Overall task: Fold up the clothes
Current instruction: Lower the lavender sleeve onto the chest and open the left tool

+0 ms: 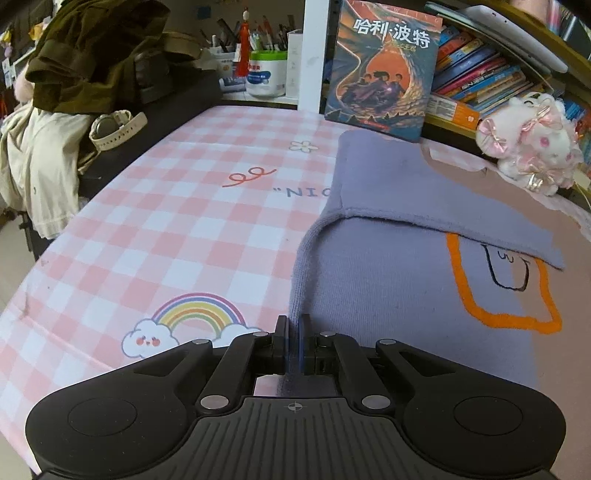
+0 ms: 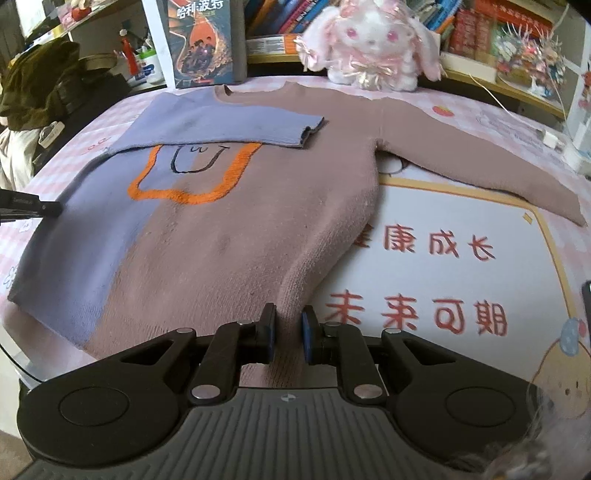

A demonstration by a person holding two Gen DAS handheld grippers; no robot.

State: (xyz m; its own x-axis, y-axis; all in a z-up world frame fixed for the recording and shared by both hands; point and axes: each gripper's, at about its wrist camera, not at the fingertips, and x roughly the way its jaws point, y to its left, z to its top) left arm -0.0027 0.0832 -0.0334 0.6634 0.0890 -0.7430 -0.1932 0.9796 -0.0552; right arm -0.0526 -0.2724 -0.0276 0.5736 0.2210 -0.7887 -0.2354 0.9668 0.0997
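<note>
sweater: purple-brown, flat, purple sleeve folded across chest | left tool: clamped on purple edge; right tool: pinching brown edge

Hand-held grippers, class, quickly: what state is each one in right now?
Left hand-held gripper: shut on the sweater, at its purple edge.
Right hand-held gripper: shut on the sweater's brown hem.

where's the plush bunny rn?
Right wrist view, top centre: the plush bunny sits at the table's far edge against the bookshelf, just beyond the sweater collar, right of the Harry Potter book.
</note>
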